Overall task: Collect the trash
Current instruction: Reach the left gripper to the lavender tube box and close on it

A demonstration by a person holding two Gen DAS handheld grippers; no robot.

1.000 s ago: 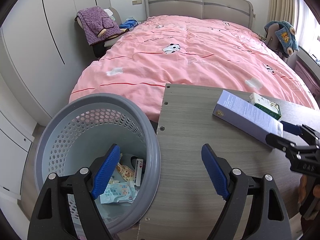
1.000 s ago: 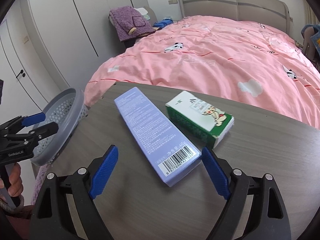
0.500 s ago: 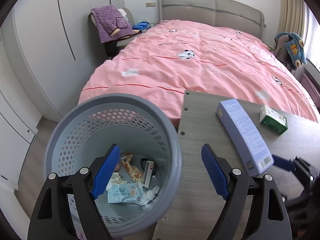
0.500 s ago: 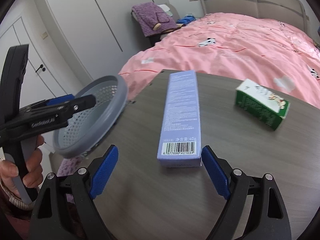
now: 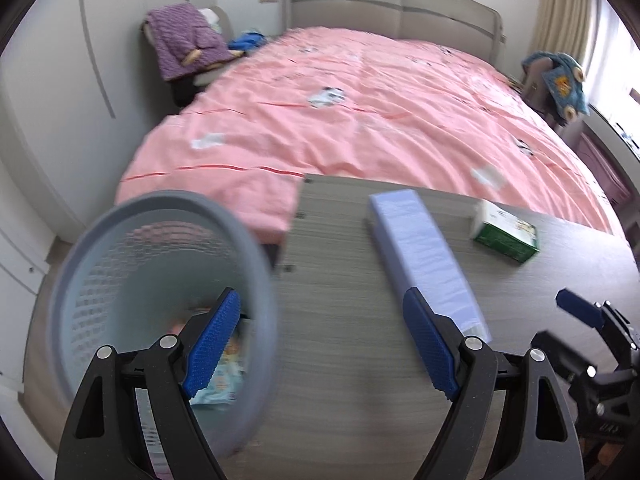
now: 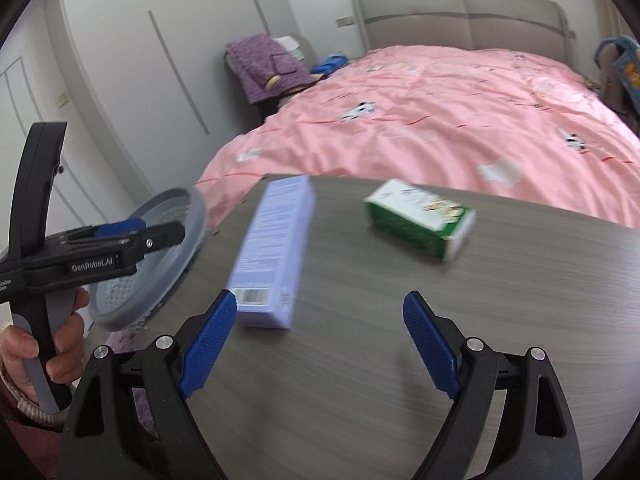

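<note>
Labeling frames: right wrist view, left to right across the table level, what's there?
left gripper → grey perforated trash basket → long lavender box → green-and-white carton

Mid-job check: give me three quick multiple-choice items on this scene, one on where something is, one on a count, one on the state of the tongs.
1. Where is the grey basket?
A. on the bed
B. beside the table's left edge
C. on the tabletop between the boxes

2. How many boxes lie on the table?
A. one
B. two
C. four

3. What state are the right tongs in?
A. open, holding nothing
B. shut on the green box
C. shut on the basket rim

Answers:
1 B, the basket's rim sits off the wooden table's left edge, with wrappers inside.
2 B, only the lavender box and the green box lie there.
3 A, the blue pads stand wide apart with bare tabletop between them; the left tongs are open too.
</note>
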